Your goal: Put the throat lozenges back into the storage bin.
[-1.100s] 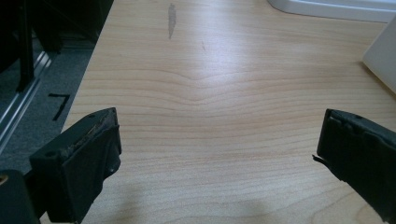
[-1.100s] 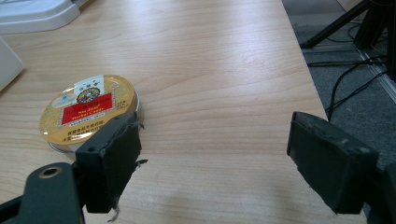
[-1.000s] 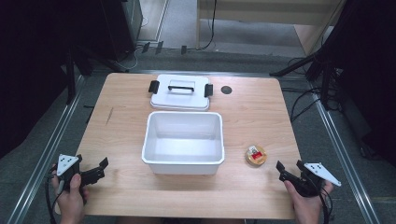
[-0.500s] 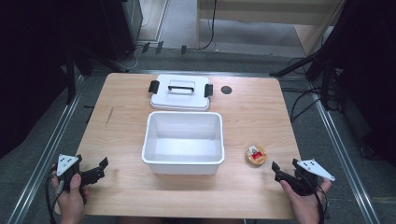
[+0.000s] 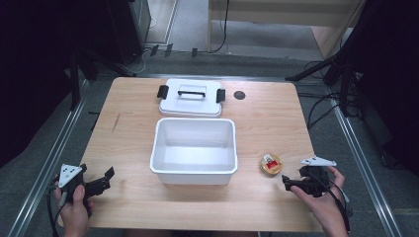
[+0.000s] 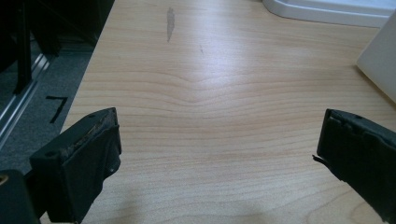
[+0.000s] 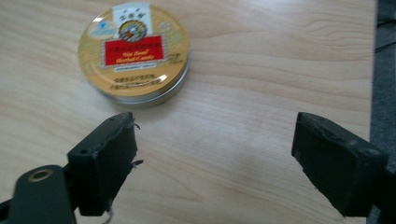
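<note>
A small round gold tin [image 5: 271, 164] with a red label lies on the table to the right of a white open box [image 5: 194, 151]. In the right gripper view the tin [image 7: 134, 54] sits just beyond the left jaw. My right gripper [image 5: 287, 182] is open, low over the table near its front right corner, a little short of the tin. Behind the box lies its white lid [image 5: 190, 97] with a black handle and black clips. Near the front left corner my left gripper [image 5: 107, 178] hangs open over bare wood [image 6: 210, 121], nothing between its jaws.
The wooden table [image 5: 128, 133] has a small dark round hole [image 5: 239, 95] at the back right. Metal rails and grey floor run along both sides. A corner of the white box [image 6: 380, 60] shows at the right of the left gripper view.
My right gripper has moved left and forward toward the gold tin. The left gripper has stayed where it was.
</note>
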Demonstrator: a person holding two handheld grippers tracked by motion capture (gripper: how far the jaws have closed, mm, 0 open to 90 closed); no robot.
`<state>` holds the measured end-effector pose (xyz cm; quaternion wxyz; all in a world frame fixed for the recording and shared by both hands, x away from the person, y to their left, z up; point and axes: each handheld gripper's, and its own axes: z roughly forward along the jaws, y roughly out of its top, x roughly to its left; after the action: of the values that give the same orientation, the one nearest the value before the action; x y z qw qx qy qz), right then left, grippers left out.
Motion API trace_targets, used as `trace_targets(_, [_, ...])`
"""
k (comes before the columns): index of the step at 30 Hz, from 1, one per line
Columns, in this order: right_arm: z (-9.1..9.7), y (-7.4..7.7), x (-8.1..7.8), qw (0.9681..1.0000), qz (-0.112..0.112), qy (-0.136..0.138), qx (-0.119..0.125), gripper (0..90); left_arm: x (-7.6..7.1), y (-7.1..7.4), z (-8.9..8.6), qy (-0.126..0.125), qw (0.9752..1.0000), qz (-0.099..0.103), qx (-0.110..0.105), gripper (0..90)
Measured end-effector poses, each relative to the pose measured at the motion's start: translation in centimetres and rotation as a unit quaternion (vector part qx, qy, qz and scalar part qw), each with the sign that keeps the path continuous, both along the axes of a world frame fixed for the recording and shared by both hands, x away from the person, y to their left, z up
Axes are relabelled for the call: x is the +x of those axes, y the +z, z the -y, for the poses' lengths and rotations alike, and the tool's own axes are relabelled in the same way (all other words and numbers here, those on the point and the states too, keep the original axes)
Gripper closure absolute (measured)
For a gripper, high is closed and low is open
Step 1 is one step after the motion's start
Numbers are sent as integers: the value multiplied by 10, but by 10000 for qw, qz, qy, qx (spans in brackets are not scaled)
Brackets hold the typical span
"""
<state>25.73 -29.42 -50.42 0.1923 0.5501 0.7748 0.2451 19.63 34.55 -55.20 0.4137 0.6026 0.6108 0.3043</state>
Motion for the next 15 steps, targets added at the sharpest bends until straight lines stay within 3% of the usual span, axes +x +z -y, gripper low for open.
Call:
trace_targets(3, [-7, 7, 7, 9982, -504, 290, -165, 125, 0, 0, -1, -26, 10000, 10, -2, 1])
trace_targets(5, [-13, 9, 12, 9957, -753, 395, -360, 87, 0, 0, 0, -20, 10000, 13, -4, 1])
trace_targets(6, [-18, 11, 16, 9930, -959, 483, -484, 61, 0, 0, -1, -20, 10000, 13, -21, 1])
trace_targets(7, [-18, 11, 16, 9930, -959, 483, -484, 61, 0, 0, -1, -20, 10000, 13, -21, 1])
trace_targets(8, [-24, 13, 22, 9892, -1198, 587, -601, 31, 0, 0, -1, -15, 10000, 16, -27, 1])
trace_targets(15, [-39, 18, 41, 9757, -1863, 767, -858, 1, 0, 0, -2, -19, 10000, 20, -88, 1])
